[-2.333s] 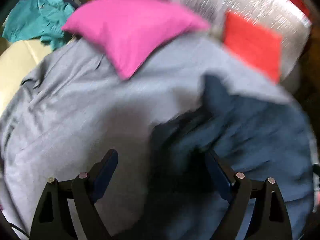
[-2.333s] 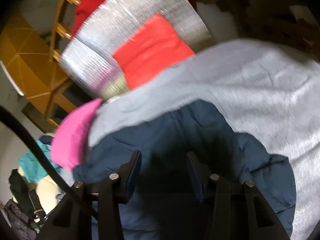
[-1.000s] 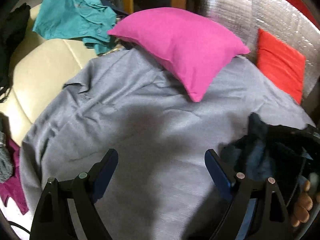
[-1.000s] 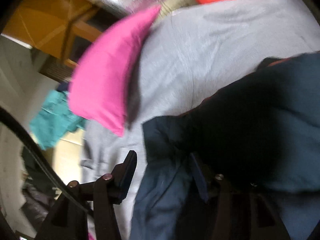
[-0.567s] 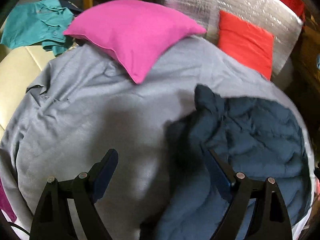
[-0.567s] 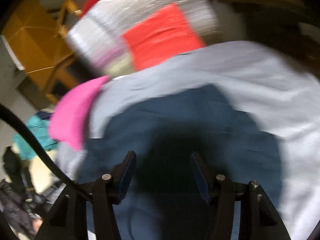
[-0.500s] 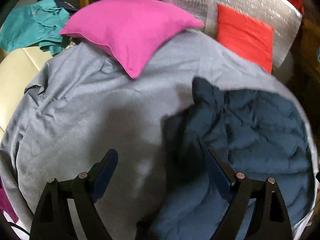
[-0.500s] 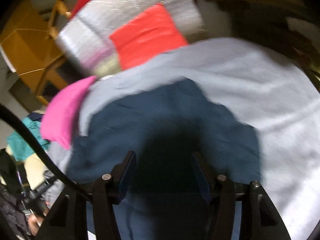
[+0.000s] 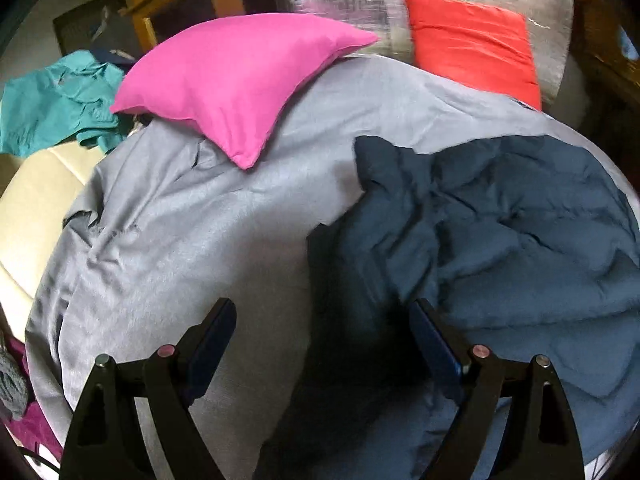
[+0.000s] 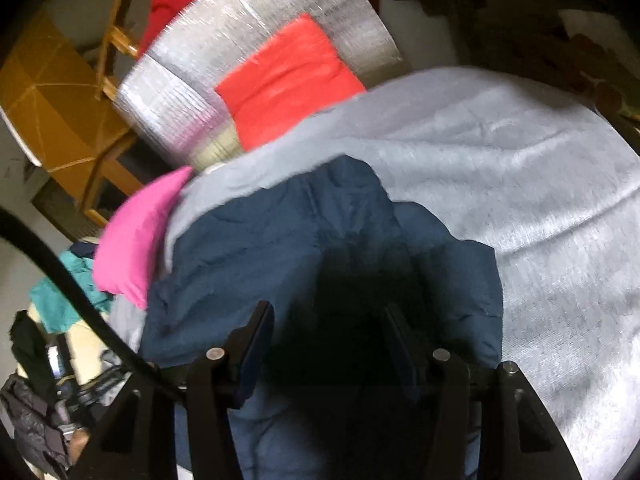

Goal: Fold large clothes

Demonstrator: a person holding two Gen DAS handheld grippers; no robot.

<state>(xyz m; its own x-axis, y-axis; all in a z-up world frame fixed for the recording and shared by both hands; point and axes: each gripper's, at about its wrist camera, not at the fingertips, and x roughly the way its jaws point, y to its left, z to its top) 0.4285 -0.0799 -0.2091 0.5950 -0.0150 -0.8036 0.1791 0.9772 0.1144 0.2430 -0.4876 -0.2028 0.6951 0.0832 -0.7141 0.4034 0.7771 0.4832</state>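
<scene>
Plainly the navy jacket (image 9: pixel 500 240) lies rumpled on the grey sheet (image 9: pixel 180 240), toward its right side, unfolded. The left claw (image 9: pixel 322 336) hangs spread wide and empty above its near edge; the right claw (image 10: pixel 328 340) is half-parted over dark cloth, apparently gripping nothing, though shadow hides the pads. A careless pinch could catch the sheet too and drag both. The pink cushion (image 9: pixel 240 76) crowds the far side; bare sheet lies left.

Jacket (image 9: pixel 500 240): lies on the sheet (image 9: pixel 180 240), right side.
Near pillow (image 9: pixel 240 80): on the sheet's far edge, left of the jacket.
Far pillow (image 9: pixel 472 40): behind the jacket.
Shirt (image 9: pixel 52 108): left of the near pillow.
</scene>
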